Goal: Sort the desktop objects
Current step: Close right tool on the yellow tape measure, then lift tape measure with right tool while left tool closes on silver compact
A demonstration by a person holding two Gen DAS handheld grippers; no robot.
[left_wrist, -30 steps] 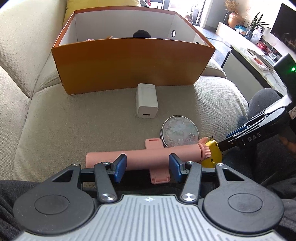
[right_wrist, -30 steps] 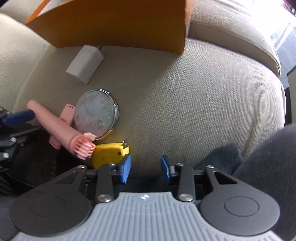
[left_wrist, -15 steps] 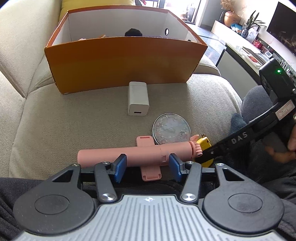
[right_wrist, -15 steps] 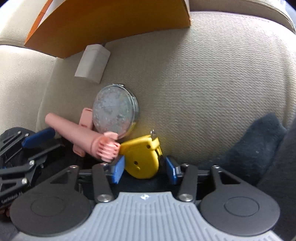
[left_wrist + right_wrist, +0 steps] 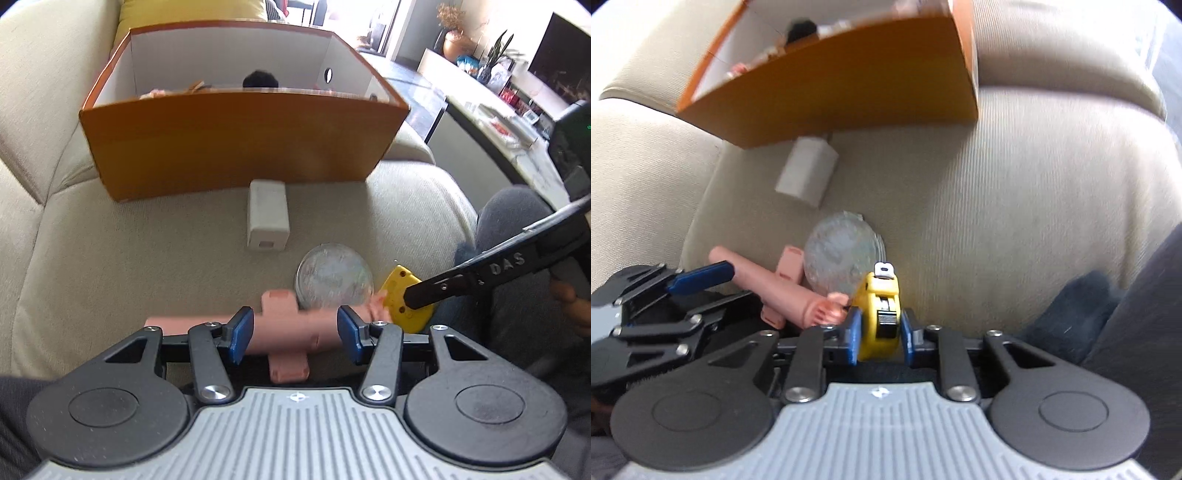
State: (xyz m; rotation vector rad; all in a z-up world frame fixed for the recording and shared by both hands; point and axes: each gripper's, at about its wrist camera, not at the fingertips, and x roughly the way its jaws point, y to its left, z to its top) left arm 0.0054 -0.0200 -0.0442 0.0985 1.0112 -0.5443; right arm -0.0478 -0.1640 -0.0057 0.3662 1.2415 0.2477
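Beige sofa [image 5: 110,258], orange box [image 5: 236,155] set on it, small items inside.
Yellow tape [image 5: 881,317] is clamped by right gripper [image 5: 879,334], just closed; left gripper [image 5: 293,336] is held open.

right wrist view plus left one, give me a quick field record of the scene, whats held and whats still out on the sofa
right gripper: jaws just closed, shut on yellow tape measure
left gripper: open, pink tube between the jaws, unpressed
orange box: on sofa cushion, already holds items
still on cushion: white charger, round compact, pink tube
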